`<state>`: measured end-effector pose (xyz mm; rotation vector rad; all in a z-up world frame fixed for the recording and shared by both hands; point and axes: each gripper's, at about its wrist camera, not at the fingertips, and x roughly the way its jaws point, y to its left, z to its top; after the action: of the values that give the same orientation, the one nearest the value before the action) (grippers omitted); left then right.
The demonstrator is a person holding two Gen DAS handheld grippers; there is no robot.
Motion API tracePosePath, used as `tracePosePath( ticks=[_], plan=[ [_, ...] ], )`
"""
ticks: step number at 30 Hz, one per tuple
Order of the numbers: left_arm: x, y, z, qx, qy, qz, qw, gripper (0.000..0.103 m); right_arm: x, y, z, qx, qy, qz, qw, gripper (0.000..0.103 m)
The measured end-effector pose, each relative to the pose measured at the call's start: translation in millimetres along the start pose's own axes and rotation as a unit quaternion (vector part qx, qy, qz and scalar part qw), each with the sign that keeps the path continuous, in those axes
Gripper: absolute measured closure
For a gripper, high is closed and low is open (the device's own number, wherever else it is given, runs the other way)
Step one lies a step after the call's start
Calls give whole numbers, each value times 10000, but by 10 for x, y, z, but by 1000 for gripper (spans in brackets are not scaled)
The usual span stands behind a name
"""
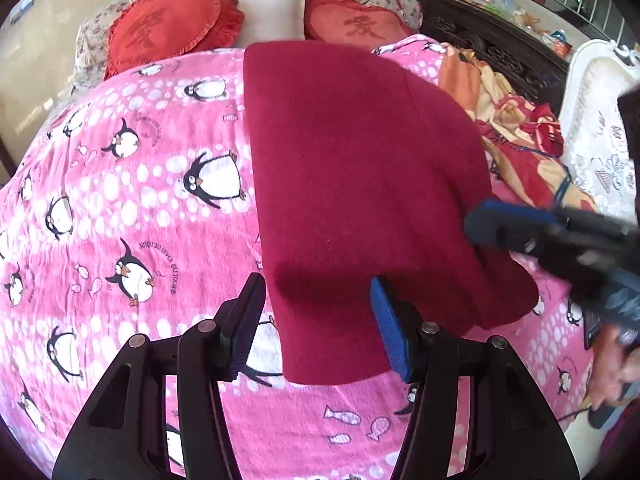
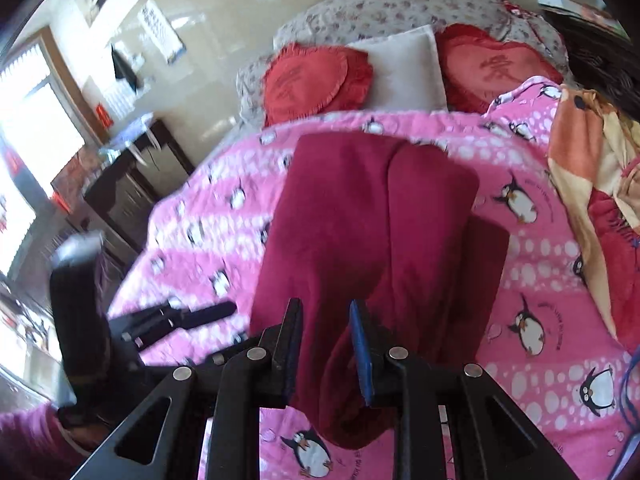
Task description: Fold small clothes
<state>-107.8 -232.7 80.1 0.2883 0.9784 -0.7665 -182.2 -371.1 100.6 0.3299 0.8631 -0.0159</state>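
Note:
A dark red fleece garment (image 1: 360, 168) lies spread on the pink penguin blanket (image 1: 120, 200). In the left wrist view my left gripper (image 1: 316, 320) hovers open over the garment's near left edge; one finger is over the blanket, the other over the cloth. My right gripper (image 1: 500, 224) shows blurred at the garment's right edge. In the right wrist view the right gripper (image 2: 326, 348) stands narrow, with a bunched fold of the red garment (image 2: 352, 220) filling the gap between its pads. The left gripper (image 2: 188, 316) appears there low on the left beside the cloth.
Two red heart cushions (image 1: 168, 28) and a white pillow (image 1: 272, 12) lie at the head of the bed. A crumpled orange and red blanket (image 1: 520, 140) sits to the right. A dark cabinet (image 2: 132, 192) stands left of the bed. A hand (image 1: 616, 364) shows at the right edge.

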Motion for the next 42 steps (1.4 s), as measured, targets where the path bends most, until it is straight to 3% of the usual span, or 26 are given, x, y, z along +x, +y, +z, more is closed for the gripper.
tracePosePath(
  ticks=[1, 4, 9, 12, 17, 22, 26, 28, 34, 37, 39, 42],
  plan=[
    [26, -2, -2, 6, 33, 9, 10000, 48, 60, -66, -42, 41, 73, -172, 9998, 81],
    [60, -1, -12, -13, 97, -21, 9999, 48, 121, -324, -120, 303, 121, -357, 9988, 100],
    [40, -35, -5, 42, 62, 48, 10000, 48, -11, -380, -145, 450, 95, -257, 9986, 102],
    [-12, -26, 18, 28, 2, 55, 10000, 48, -185, -321, -90, 471, -146, -173, 9986, 97],
    [-75, 62, 104, -209, -164, -91, 9996, 48, -194, -195, -4, 343, -397, -323, 9981, 77],
    [-3, 143, 179, -451, -143, -297, 9984, 46, 148, -295, -42, 97, -133, -1054, 9943, 75],
    [78, 201, 216, -586, -67, -504, 9970, 44, 182, -466, -112, 399, -163, -806, 9958, 73],
    [95, 218, 231, -674, -69, -579, 9960, 34, 152, -482, -106, 434, -169, -761, 9960, 73],
    [124, 270, 281, -779, -133, -751, 9940, 34, 39, -674, -84, 1027, -279, -138, 9942, 73],
    [151, 326, 332, -859, -168, -872, 9923, 31, -59, -763, -104, 1342, -636, -251, 9886, 38],
    [200, 366, 366, -934, -138, -966, 9908, 26, -74, -845, -120, 1479, -856, -236, 9850, 33],
    [291, 408, 408, -1028, -89, -1095, 9886, 23, 46, -964, -98, 1729, -748, 122, 9820, 33]
  ],
)
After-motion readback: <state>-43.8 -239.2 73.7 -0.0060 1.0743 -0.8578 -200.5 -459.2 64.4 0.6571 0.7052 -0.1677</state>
